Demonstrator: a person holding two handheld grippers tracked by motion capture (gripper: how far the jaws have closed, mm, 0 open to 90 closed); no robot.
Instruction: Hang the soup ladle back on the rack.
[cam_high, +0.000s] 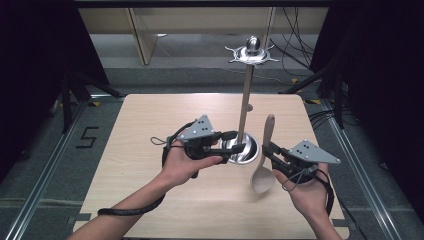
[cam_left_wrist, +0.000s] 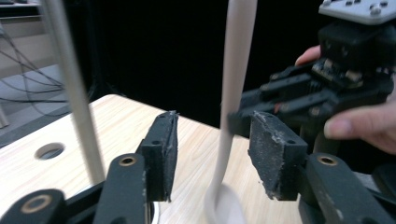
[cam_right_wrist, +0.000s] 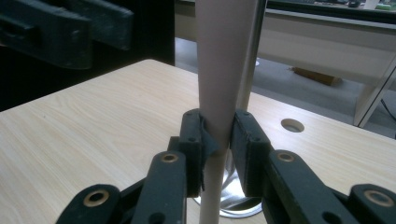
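A metal utensil stand (cam_high: 245, 95) rises from a round shiny base (cam_high: 248, 152) at the table's middle, with a hooked crown (cam_high: 252, 52) on top. My right gripper (cam_high: 266, 148) (cam_right_wrist: 217, 126) is shut on the handle of a pale wooden spoon (cam_high: 263, 177) (cam_right_wrist: 217, 56), which stands upright, bowl down, just right of the base. My left gripper (cam_high: 234, 141) (cam_left_wrist: 215, 121) is open beside the foot of the pole (cam_left_wrist: 70, 84), which lies outside its jaws. Beyond them the spoon's handle (cam_left_wrist: 238, 56) shows, untouched by the pads.
The light wooden table (cam_high: 150, 130) has a small round hole (cam_left_wrist: 49, 150) (cam_right_wrist: 293, 125) near the stand. Black curtains close both sides. Cables (cam_high: 295, 35) lie on the floor behind, beside pale wooden furniture (cam_high: 142, 35).
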